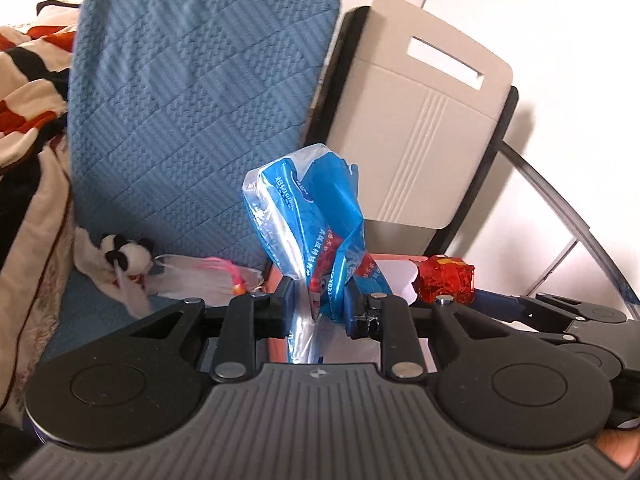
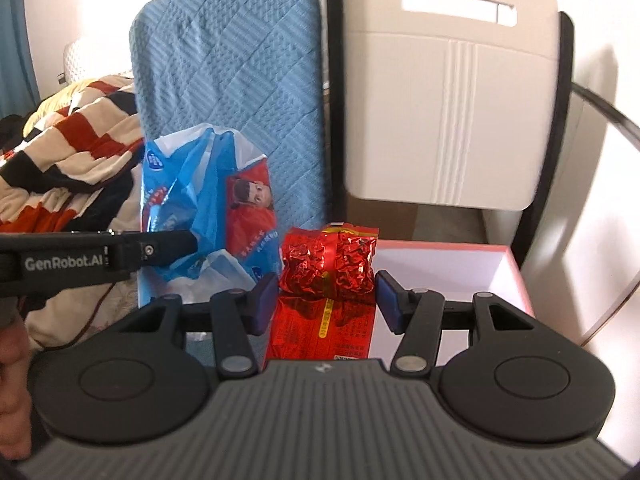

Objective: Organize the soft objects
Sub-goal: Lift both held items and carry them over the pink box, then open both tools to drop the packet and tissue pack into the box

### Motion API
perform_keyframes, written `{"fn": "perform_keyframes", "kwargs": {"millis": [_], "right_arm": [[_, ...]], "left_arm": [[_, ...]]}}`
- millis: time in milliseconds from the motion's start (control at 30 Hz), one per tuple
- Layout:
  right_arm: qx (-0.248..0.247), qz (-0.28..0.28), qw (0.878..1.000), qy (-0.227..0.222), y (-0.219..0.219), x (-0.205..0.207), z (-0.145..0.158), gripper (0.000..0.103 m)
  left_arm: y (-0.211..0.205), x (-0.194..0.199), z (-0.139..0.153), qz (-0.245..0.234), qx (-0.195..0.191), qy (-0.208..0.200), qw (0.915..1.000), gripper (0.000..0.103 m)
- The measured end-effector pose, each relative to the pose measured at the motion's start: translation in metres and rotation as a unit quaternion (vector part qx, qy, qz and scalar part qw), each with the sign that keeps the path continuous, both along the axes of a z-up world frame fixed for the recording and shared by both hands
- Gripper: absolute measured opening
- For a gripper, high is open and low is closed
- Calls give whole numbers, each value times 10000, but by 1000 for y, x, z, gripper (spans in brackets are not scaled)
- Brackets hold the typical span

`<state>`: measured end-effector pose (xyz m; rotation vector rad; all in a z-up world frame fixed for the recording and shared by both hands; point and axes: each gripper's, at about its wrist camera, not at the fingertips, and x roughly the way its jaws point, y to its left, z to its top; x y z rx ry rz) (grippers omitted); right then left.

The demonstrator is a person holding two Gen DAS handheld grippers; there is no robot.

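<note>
My left gripper [image 1: 320, 304] is shut on a crumpled blue plastic bag [image 1: 308, 216] and holds it up in front of the blue cushion. In the right wrist view the same bag [image 2: 200, 208] hangs from the left gripper [image 2: 188, 242] at the left. My right gripper [image 2: 326, 300] holds a red foil packet [image 2: 328, 268] between its blue pads [image 2: 266, 300], at the near left edge of a pink box with a white inside [image 2: 460, 264]. That packet [image 1: 444, 278] and the box [image 1: 394, 270] also show in the left wrist view.
A blue quilted cushion [image 2: 228, 92] stands upright beside a beige chair back [image 2: 448, 92]. A small panda toy [image 1: 124, 258] and a white and pink cloth [image 1: 208, 276] lie on the blue seat. A striped blanket [image 2: 68, 152] is piled at the left.
</note>
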<state>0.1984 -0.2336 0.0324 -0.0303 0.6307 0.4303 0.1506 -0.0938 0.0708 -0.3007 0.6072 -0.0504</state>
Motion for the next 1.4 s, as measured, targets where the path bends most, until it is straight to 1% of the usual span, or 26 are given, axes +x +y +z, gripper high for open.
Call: {"fn": "perform_keyframes", "kwargs": {"millis": [167,267,333,567,700,767,933,1067,1133,1200,1233,1267,1300,1333,1367,1400], "right_arm": [[-2,-160,9999,61,-24,10,-7,56],[-242,-247,9994,28,-36,12,-18,56],[-358,-298,9989,85,-43,16,-28,56],[-510,-447,9961,569,-63,36,-75,56],[-710,-528,9934,725,-72,41,-105,56],[-707,-559,9919,893,-75,43,-120,56],[-710,-528,9898,1114,-80,41,-142,56],[-907,-618,9887,1021,-80,37,-152,56],[-715,-654,9889,1124,-84,38,-155,56],[-689,-692,9883,1170,-86,41,-157,56],[-698,-716,9879,1183,-87,43,-156,57],[-682,-746,9876,1200,-88,43,-156,57],[-652,-757,9877,1204,-88,42,-155,57],[-620,-765,9878,1206,-88,43,-154,58],[-615,-785,9876,1215,-89,42,-150,57],[-639,-803,9873,1217,-89,43,-149,57]], "left_arm": [[-28,16,-11,-218,58,21,9997,27],[-41,26,-29,-407,22,92,9991,27],[-48,35,-42,-448,35,264,9986,27],[-66,54,-79,-503,123,614,9968,27],[-75,57,-99,-582,223,712,9955,27],[-78,59,-107,-570,249,780,9950,27],[-84,61,-120,-586,261,925,9936,27],[-88,61,-127,-590,335,906,9936,27],[-88,60,-131,-554,347,941,9934,27],[-87,60,-133,-552,294,973,9933,28],[-87,60,-133,-560,255,977,9933,30],[-88,60,-133,-564,240,978,9933,40],[-88,60,-132,-561,243,996,9931,46],[-89,59,-131,-568,235,987,9932,54],[-90,57,-128,-598,227,948,9934,59],[-91,56,-126,-626,232,918,9935,60]]}}
